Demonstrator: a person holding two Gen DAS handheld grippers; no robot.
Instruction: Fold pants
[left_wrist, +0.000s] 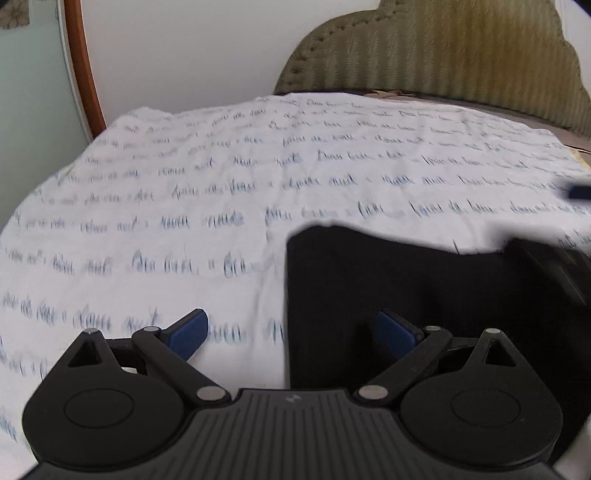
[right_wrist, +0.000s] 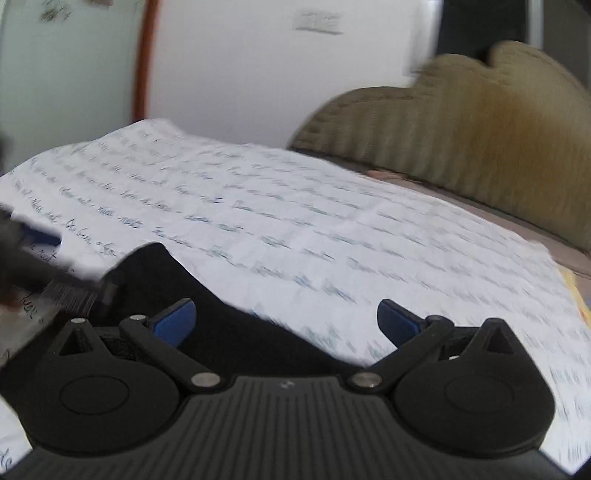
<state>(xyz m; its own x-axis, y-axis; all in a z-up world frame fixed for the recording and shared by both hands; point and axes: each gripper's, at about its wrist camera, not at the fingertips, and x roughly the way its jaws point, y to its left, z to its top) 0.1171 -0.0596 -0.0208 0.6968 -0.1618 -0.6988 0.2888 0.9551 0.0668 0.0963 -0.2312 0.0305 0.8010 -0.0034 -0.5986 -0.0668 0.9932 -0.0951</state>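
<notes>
Where script-printed sheet (left_wrist: 184, 206) covers bed, black pants (left_wrist: 406, 295) lie; both grippers' jaws wide.

Bed sheet (left_wrist: 184, 192) lies wide and bare left of and beyond the black pants (left_wrist: 388, 288); free passage there. Padded headboard (left_wrist: 461, 48) blocks the far side. Right gripper (left_wrist: 554, 258) crowds the pants' right edge. Wall (left_wrist: 184, 48) closes the far left.

This is a home bedroom: a bed with a script-printed white sheet (left_wrist: 221, 192) and a padded olive headboard (left_wrist: 443, 51).
</notes>
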